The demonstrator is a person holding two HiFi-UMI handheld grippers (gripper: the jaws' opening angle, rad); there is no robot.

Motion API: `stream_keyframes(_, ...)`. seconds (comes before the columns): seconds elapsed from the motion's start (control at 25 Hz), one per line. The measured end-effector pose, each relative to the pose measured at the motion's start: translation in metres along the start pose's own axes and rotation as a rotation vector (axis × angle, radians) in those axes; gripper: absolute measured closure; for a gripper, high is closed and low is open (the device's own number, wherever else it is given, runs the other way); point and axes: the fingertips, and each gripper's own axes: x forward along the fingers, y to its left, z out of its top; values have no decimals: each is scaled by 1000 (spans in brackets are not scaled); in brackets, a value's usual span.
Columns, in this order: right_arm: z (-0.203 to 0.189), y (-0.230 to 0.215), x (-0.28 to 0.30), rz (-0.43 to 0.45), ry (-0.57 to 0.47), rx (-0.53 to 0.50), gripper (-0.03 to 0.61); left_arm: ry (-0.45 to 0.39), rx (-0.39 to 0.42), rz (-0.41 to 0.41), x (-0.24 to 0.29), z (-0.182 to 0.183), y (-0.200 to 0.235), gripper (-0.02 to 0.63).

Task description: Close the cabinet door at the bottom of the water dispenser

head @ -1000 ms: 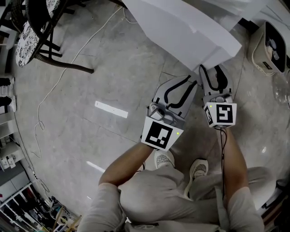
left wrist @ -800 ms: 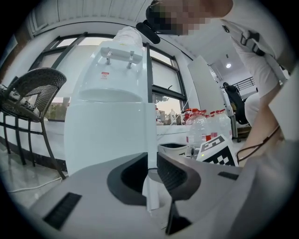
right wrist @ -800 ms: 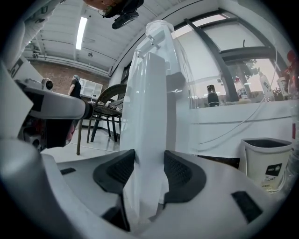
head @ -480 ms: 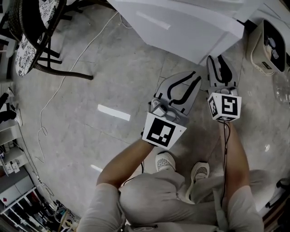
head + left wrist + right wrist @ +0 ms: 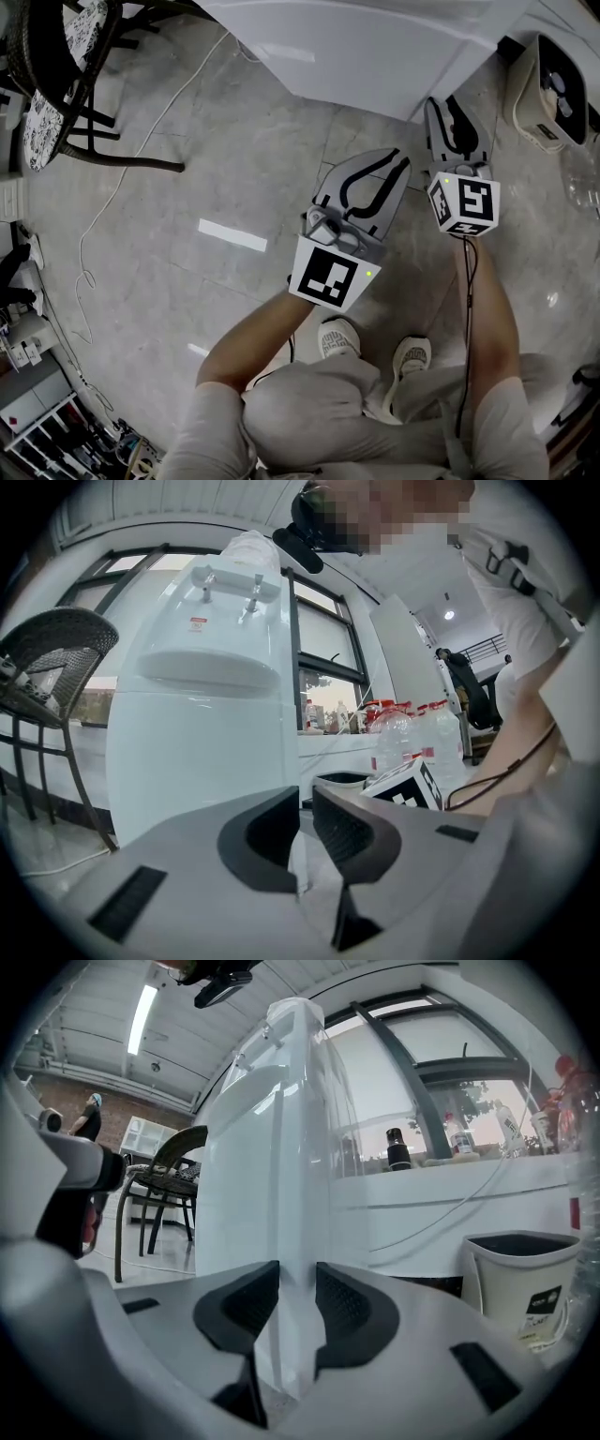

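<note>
At 12 o'clock in the head view: white dispenser (image 5: 375,47) on grey floor (image 5: 216,159). Its bottom door (image 5: 192,761) sits flush with the front and looks closed, no gap seen.

Left gripper (image 5: 403,164) is at centre, pointing toward 1 o'clock, level, well short of the dispenser front. Its jaws have just been closing; only a slim gap is left, nothing is between them, and it holds nothing.

Right gripper (image 5: 446,105) is at 1 o'clock, tips just beside the dispenser's lower right corner. Its jaws have just been closing too, but now stand apart. In the right gripper view the dispenser's corner edge lines up in the gap. Can't tell if the pads touch it; no grip seen.

Chair (image 5: 56,56) at 10 o'clock, beige bin (image 5: 548,89) at 2 o'clock, and a white cable (image 5: 122,169) trailing over the floor at 9–10 o'clock. Person's shoes (image 5: 339,336) at 6 o'clock, below the grippers. Bottles (image 5: 403,728) to the right in the left gripper view.
</note>
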Motion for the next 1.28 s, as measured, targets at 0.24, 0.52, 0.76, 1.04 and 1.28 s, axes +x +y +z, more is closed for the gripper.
stream_keyframes(0.24, 0, -5, 3, -13, -16, 17, 458, 6, -2, 52, -2, -4, 6, 606)
stream_keyframes(0.52, 0, -6, 1, -16, -26, 25, 475, 16, -2, 87, -7, -6, 13, 606)
stream_keyframes(0.76, 4, -11, -11, -43, -38, 46, 541, 21, -9, 117, -13, -6, 18, 606)
stream_keyframes(1.04, 18, -5, -34, -49, -44, 55, 559, 9, -76, 187, -25, -7, 29, 606)
stream_keyframes(1.28, 48, -6, -59, -68, -66, 80, 563, 6, -102, 235, -33, 1, 38, 606)
